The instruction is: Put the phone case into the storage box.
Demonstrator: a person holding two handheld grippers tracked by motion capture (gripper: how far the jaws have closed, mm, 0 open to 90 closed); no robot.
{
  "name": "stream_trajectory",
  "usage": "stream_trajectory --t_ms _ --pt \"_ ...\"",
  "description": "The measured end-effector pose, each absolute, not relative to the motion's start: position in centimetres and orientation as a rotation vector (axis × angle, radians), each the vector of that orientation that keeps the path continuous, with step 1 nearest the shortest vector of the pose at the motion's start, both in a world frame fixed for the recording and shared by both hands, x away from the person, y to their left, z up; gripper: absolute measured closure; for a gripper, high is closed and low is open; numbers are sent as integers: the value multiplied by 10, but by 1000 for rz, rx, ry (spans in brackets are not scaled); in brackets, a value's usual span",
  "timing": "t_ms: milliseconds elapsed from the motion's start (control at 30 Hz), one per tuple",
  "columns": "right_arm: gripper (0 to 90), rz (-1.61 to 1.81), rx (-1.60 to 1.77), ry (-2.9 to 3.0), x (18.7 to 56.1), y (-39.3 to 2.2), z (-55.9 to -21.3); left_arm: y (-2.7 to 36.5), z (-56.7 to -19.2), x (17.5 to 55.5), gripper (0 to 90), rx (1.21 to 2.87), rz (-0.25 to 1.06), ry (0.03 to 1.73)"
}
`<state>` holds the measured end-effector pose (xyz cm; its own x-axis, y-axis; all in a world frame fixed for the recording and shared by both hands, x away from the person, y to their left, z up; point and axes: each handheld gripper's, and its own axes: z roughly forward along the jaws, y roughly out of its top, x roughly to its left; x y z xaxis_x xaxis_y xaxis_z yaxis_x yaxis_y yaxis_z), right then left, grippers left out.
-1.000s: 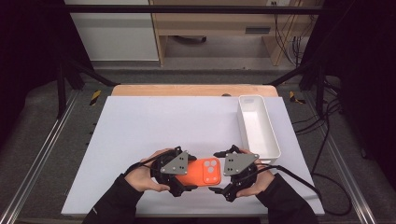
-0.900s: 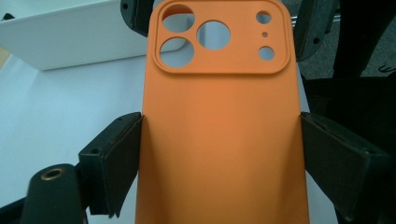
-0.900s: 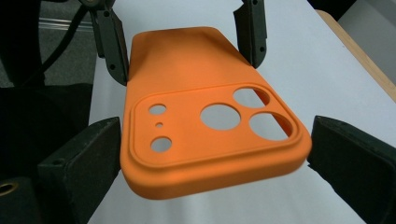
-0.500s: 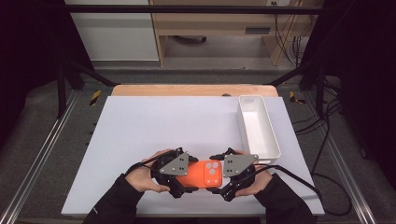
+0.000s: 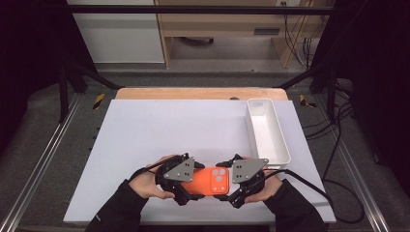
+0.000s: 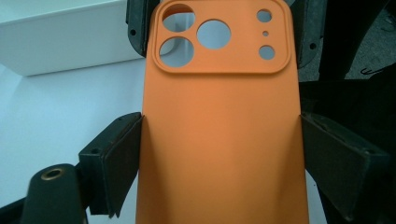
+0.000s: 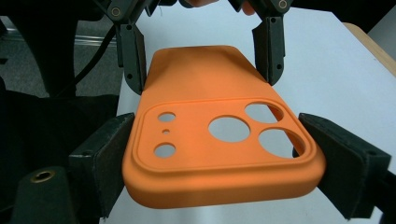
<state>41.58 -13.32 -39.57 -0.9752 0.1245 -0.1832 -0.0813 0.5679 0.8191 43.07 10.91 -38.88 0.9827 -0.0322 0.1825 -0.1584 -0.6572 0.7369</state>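
High view, lower centre: we hold the orange phone case [image 5: 209, 181] at both ends, left gripper [image 5: 182, 184] clamped, right gripper [image 5: 238, 186] just closing on it; white tray [image 5: 283, 145] unfilled.

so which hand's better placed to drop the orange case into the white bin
Right, probably. The right gripper clamps the camera-cutout end of the orange phone case, nearest the white bin. The left gripper grips the far end and would cross over.

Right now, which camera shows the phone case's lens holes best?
The right gripper view: the case has its holes nearest the lens, large and unobstructed. The left gripper view shows them at the far end, smaller. The high view shows tiny holes between the grippers.
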Motion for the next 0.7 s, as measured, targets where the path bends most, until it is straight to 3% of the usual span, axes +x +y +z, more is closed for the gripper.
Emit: stream_trajectory --t_ms 700 --pt "162 1361 69 2614 417 -135 -394 107 -391 433 153 2279 165 -121"
